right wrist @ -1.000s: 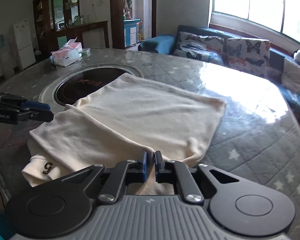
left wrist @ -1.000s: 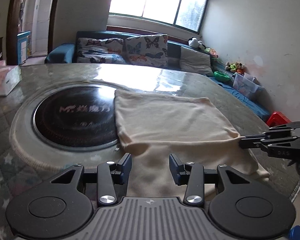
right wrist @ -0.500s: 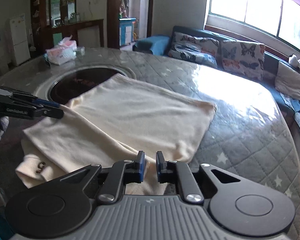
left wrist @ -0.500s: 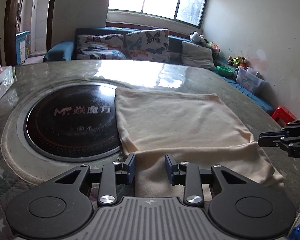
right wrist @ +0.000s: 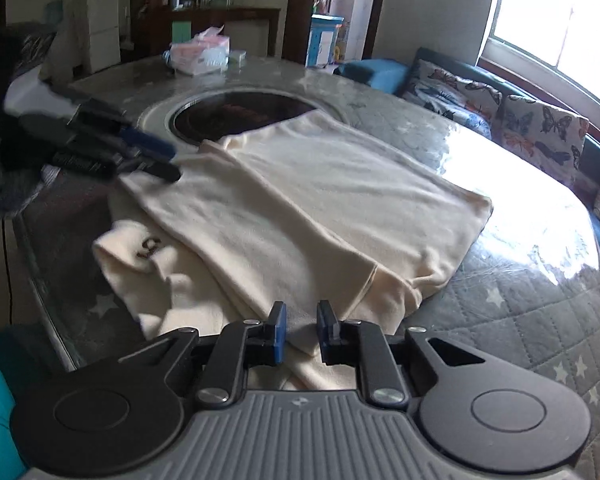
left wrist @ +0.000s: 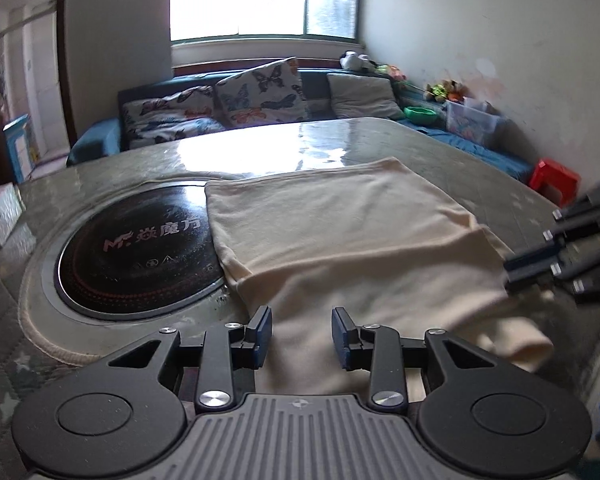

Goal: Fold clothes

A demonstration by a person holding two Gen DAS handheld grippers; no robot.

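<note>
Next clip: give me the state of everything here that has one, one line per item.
Garment: cream, partly folded, flat on the table, one edge over the cooktop.
Left gripper: jaws open, empty, over the garment's near edge.
Right gripper: jaws open, empty, cloth below.
Cooktop: partly covered; on or off, cannot tell.
Tissue box: open, tissue sticking out.

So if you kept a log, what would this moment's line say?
task: fold clothes | cream garment: partly folded on table | left gripper: open, holding nothing | right gripper: open, holding nothing
</note>
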